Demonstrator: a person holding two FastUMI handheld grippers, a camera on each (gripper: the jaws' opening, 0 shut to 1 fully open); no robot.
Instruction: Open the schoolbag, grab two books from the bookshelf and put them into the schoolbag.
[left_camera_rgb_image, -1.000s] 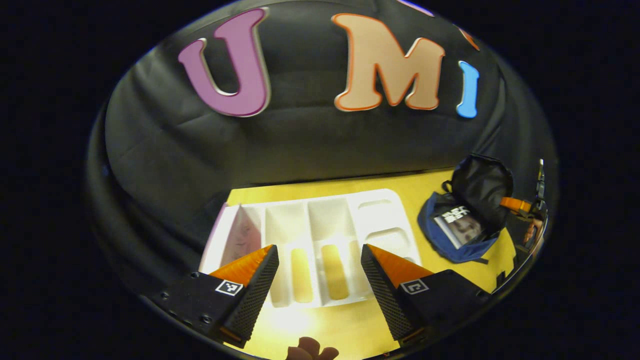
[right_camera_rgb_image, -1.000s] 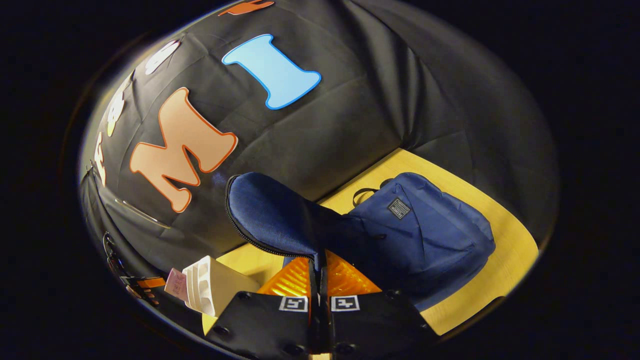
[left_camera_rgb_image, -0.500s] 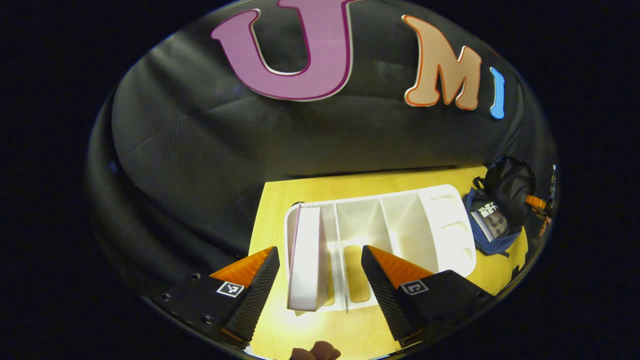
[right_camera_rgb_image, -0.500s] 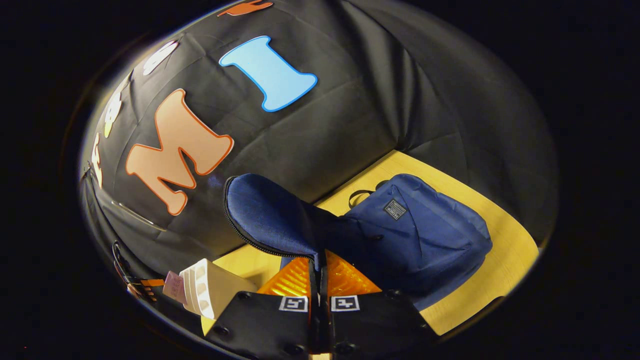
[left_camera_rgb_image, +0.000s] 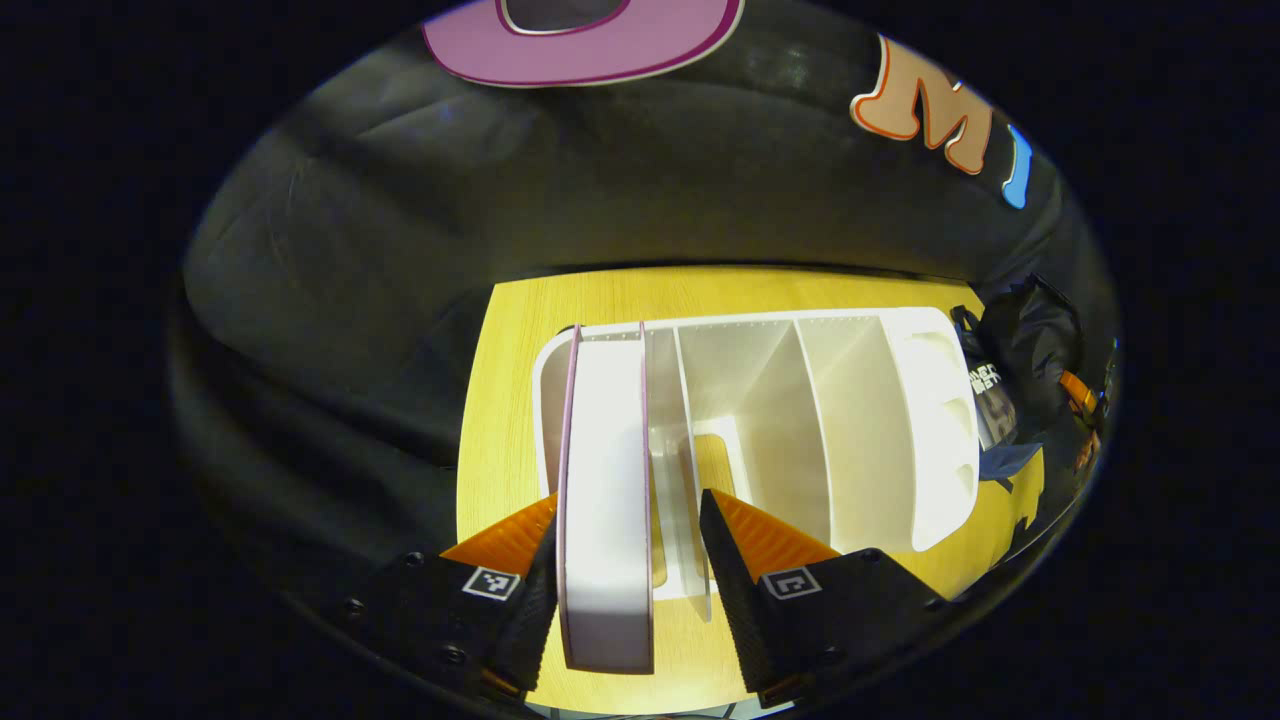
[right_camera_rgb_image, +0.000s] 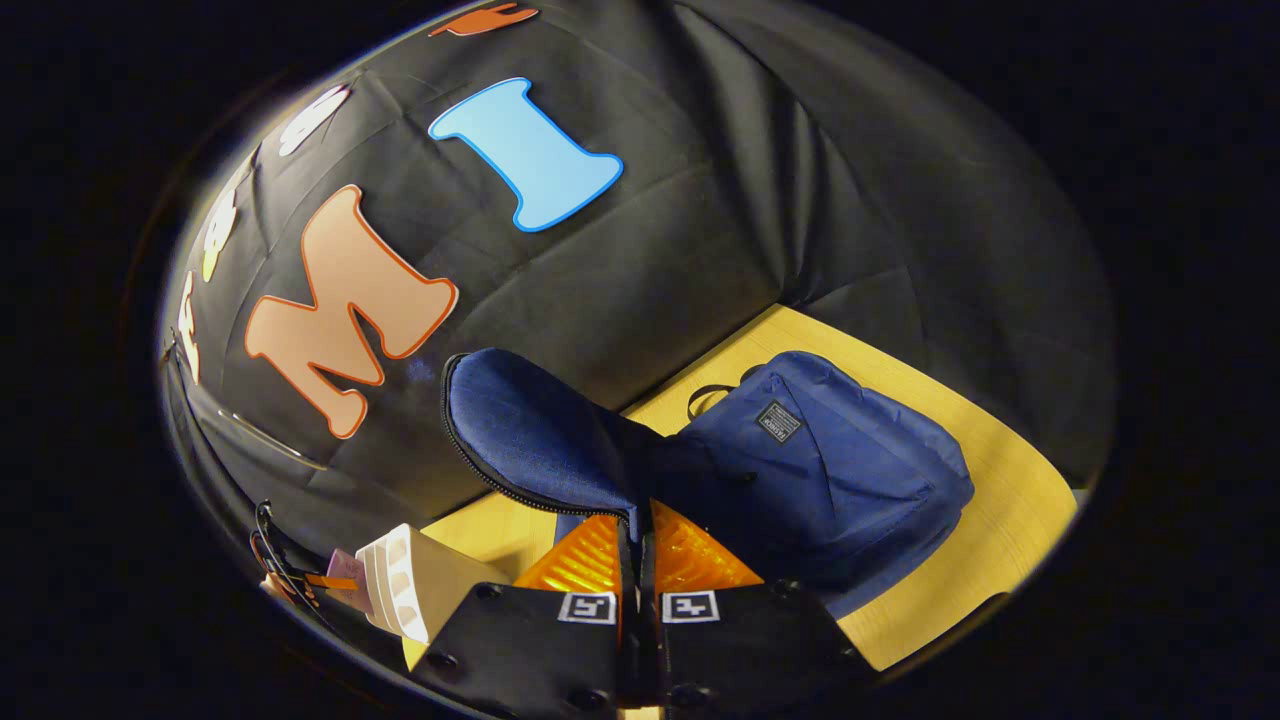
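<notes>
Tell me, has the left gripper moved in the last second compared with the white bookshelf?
Yes. The left gripper has closed in on the white bookshelf and shifted toward its end slot, so the book now stands between its open fingers.

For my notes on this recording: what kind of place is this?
Probably a staged booth, not a real room: a black cloth wall, a bare yellow table, and on it a white bookshelf and a blue schoolbag.
</notes>
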